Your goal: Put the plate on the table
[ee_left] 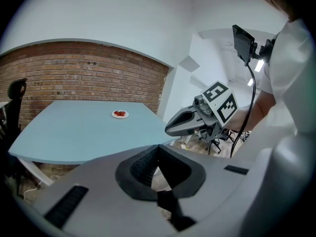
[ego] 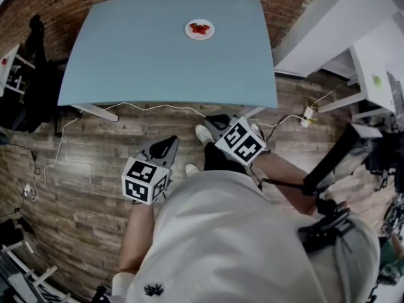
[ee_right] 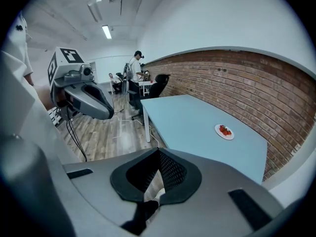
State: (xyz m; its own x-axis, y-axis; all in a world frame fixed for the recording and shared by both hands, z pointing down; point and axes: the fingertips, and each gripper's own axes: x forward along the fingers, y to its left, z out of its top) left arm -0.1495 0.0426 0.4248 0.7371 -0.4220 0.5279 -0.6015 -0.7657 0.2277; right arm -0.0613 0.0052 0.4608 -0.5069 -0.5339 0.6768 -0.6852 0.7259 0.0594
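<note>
Plate (ego: 189, 29) sits on the blue counter (ego: 126, 62), on the far half and a little right of centre, well back from the near edge. White, round, small; red food (ego: 200, 28) heaped in its middle. Nothing else is on the counter top.

The person stands back from the counter, over the wooden floor (ego: 76, 188). Both grippers are held close to the body, well apart from the plate and short of the counter's near edge.

Left gripper (ego: 169, 142): points forward towards the counter, its marker cube (ego: 145, 180) nearest the body. In its own view the jaws are together at the tips, with only a hollow behind them showing floor. Nothing is held. That view also shows the plate (ee_left: 114, 115) far off on the counter.

Right gripper (ego: 212, 119): just beside the left one and slightly ahead, its cube (ego: 242, 139) tilted. Its own view shows the jaws closed tip to tip, nothing between them. The plate (ee_right: 218, 128) shows in that view to the right, near the brick wall (ee_right: 237, 83).

Each gripper appears in the other's view, side on, with jaws closed there too.

Surroundings: a white cable (ego: 151, 108) trails across the floor under the counter's near edge. White shoes (ego: 203, 133) show between the grippers. A black chair (ego: 35, 55) stands at the counter's left end. White desks (ego: 372, 74) are off to the right. In the right gripper view, people (ee_right: 135, 78) are at the far end of the room, too small to make out in detail.
</note>
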